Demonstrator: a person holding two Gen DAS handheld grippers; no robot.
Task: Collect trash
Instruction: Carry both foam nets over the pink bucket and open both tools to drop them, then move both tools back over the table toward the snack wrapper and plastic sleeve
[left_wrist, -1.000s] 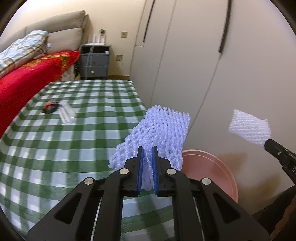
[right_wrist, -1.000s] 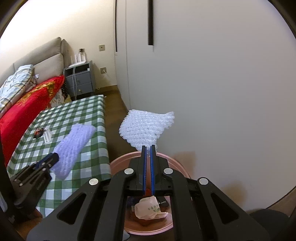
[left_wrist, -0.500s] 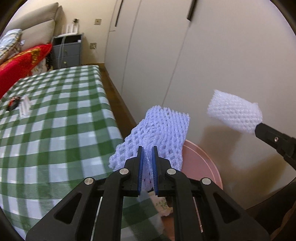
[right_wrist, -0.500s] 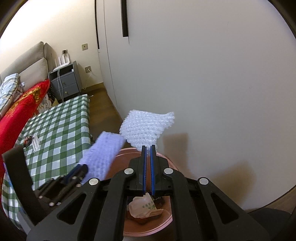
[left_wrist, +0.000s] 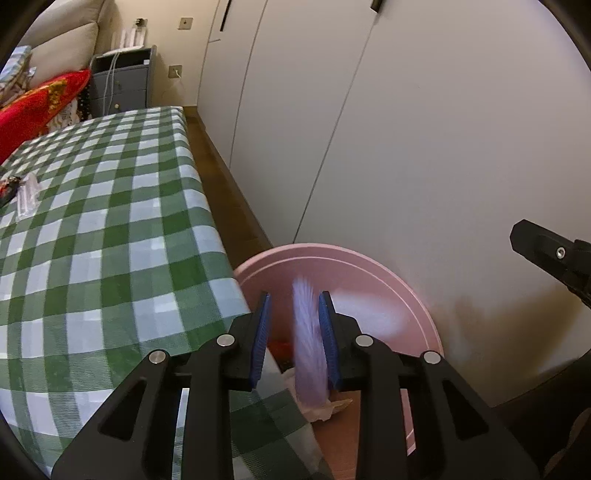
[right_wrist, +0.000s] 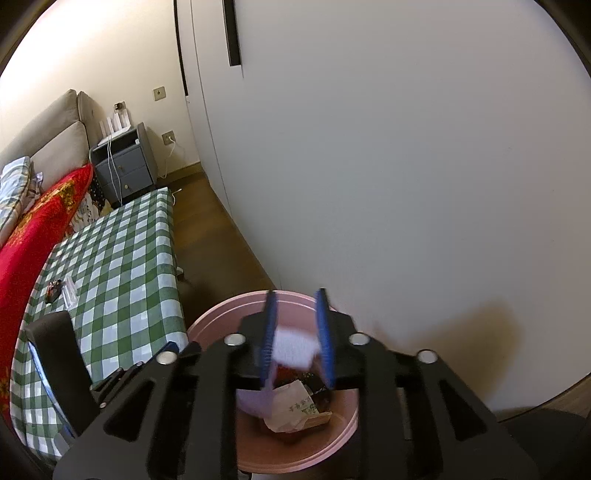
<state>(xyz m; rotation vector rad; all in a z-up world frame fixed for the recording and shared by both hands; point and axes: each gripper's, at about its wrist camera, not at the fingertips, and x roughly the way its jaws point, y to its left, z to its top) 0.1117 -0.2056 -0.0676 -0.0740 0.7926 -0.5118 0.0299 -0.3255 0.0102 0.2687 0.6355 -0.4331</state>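
1. Trash here is two foam fruit nets, both over the pink bin (left_wrist: 424, 314): a lilac foam net (left_wrist: 308, 332), blurred, lies between the left gripper's (left_wrist: 293, 306) parted blue pads, and a white foam net (right_wrist: 295, 345), also blurred, sits between the right gripper's (right_wrist: 295, 306) pads, above the bin's contents.
2. Both pairs of jaws have just been opening; they now stand narrowly apart. The white net hangs free of the right pads. The lilac net lies close along the left gripper's right-hand pad, and whether it still touches is unclear through the blur.
3. Writing: a crumpled paper wrapper (right_wrist: 295, 410) inside the bin carries small green printed characters, too small to read. Dark and red scraps lie beside it.
4. The bin stands on the wooden floor (right_wrist: 221, 229), just beside the corner of the table and close against the pale wardrobe doors (left_wrist: 443, 147).
5. A green-and-white checked cloth (left_wrist: 110, 240) covers the table beside the bin. At its far side from the bin lie a clear plastic wrapper (left_wrist: 27, 195) and a small dark packet (left_wrist: 7, 186).
6. Beyond the table from the bin: a red patterned blanket (right_wrist: 33, 229), a beige padded headboard (right_wrist: 55, 140), and a grey bedside cabinet (right_wrist: 122, 166) with white cables running down it, wall sockets next to it.
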